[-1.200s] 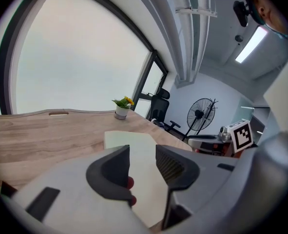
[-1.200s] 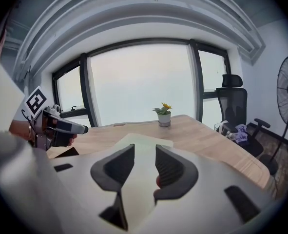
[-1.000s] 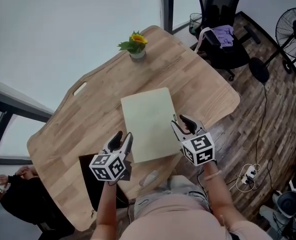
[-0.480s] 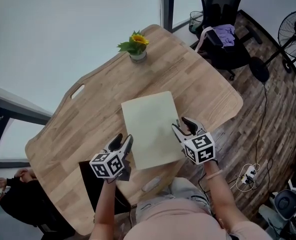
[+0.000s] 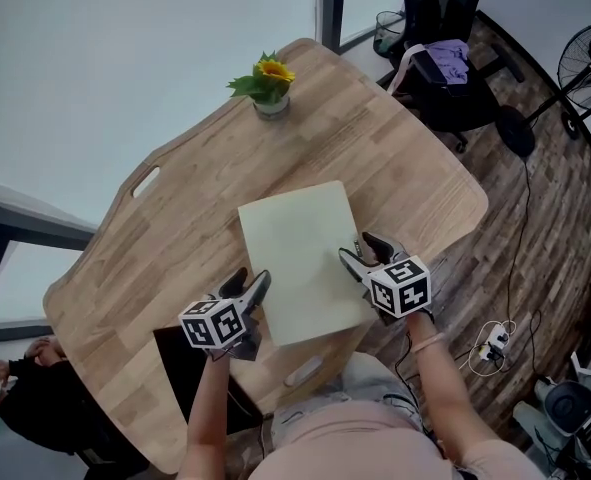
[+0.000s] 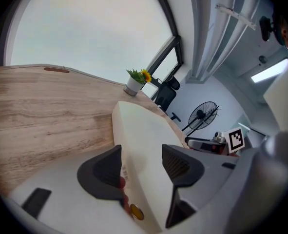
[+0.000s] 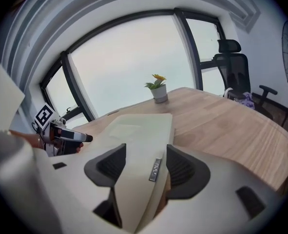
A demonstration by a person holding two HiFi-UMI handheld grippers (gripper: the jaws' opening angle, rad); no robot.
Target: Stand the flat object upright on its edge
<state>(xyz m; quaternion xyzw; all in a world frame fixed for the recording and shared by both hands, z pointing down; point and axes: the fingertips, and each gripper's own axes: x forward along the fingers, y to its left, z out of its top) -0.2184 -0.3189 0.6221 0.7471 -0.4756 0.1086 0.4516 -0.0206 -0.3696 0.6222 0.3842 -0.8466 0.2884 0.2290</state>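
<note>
Two pairs of dark fingers (image 6: 105,172) are spreading apart at this instant, one pair on my left gripper (image 5: 251,284) and one on my right gripper (image 5: 360,251), and neither pair is clamped on anything. Between each pair lies the same thing: a thin, pale cream-green rectangular board (image 5: 297,253). My left gripper straddles its near left edge. My right gripper straddles its near right edge, where a small silver metal tag (image 7: 155,169) sits on the rim between the fingers. The board lies flat on the light wooden bench (image 5: 175,228), towards the bench's near side. Its far end points at a small potted sunflower (image 5: 265,80), which stands well apart at the bench's far edge. Beyond the bench's right end, on the dark plank floor (image 5: 545,228), stand a black office chair (image 5: 437,18) with a purple cloth (image 5: 445,68) on its seat and a black pedestal fan (image 5: 587,60). A dark-clothed person (image 5: 35,408) is at the lower left, beside the bench.
</note>
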